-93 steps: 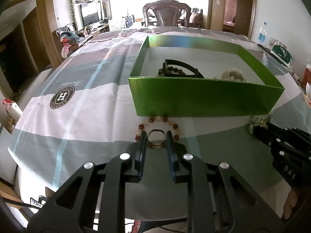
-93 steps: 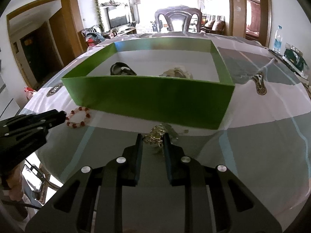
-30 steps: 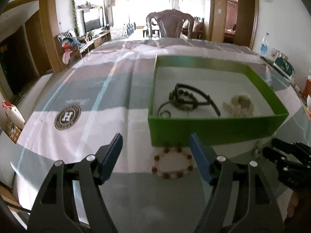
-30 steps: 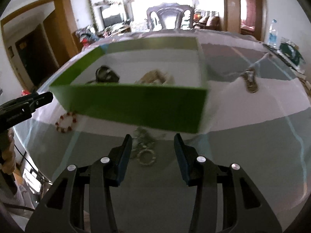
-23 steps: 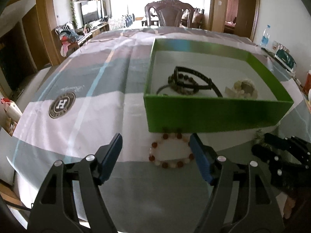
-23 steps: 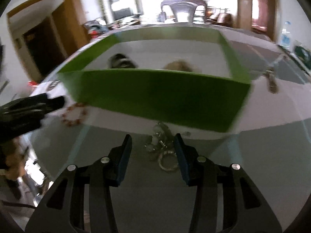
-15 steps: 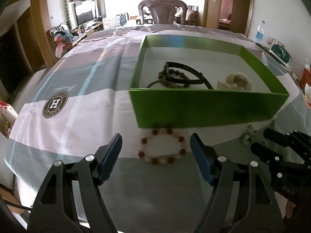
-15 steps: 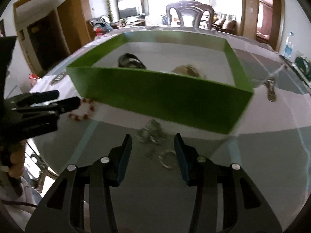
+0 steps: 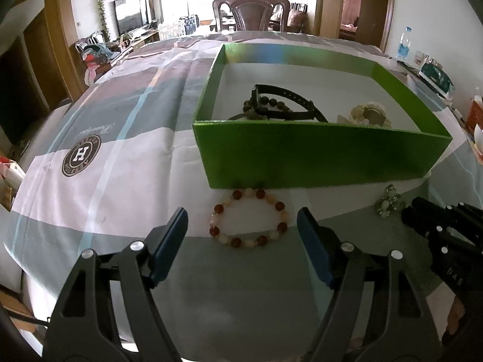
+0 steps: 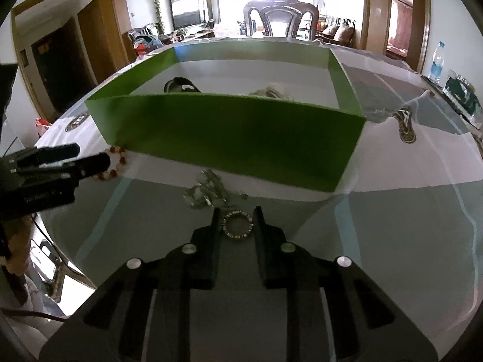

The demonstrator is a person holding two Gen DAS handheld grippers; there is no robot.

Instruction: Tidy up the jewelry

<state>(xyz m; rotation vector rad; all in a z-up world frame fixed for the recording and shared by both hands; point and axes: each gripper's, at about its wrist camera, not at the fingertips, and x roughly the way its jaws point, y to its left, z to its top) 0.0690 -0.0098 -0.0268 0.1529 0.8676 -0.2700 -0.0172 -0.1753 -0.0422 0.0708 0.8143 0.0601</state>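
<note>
A bracelet of red and pale beads (image 9: 282,227) lies on the tablecloth in front of the green box (image 9: 317,154). My left gripper (image 9: 241,221) stands open just above it, one finger on each side, neither touching. My right gripper (image 10: 237,213) has its jaws closing on a small metal ring (image 10: 238,236), the pads against its two sides. A silver jewelry cluster (image 10: 205,194) lies just beyond the ring. The box holds a black strap with dark beads (image 9: 283,102) and a pale beaded piece (image 9: 368,113).
The table's near edge curves close below both grippers. A dark wooden chair (image 9: 250,9) stands at the far end. A water bottle (image 9: 403,45) and small packages sit at the far right. Round logos (image 9: 81,155) mark the cloth left of the box.
The right gripper's fingers have closed in from wide apart onto the ring. The left gripper has sunk a little toward the bead bracelet, still open.
</note>
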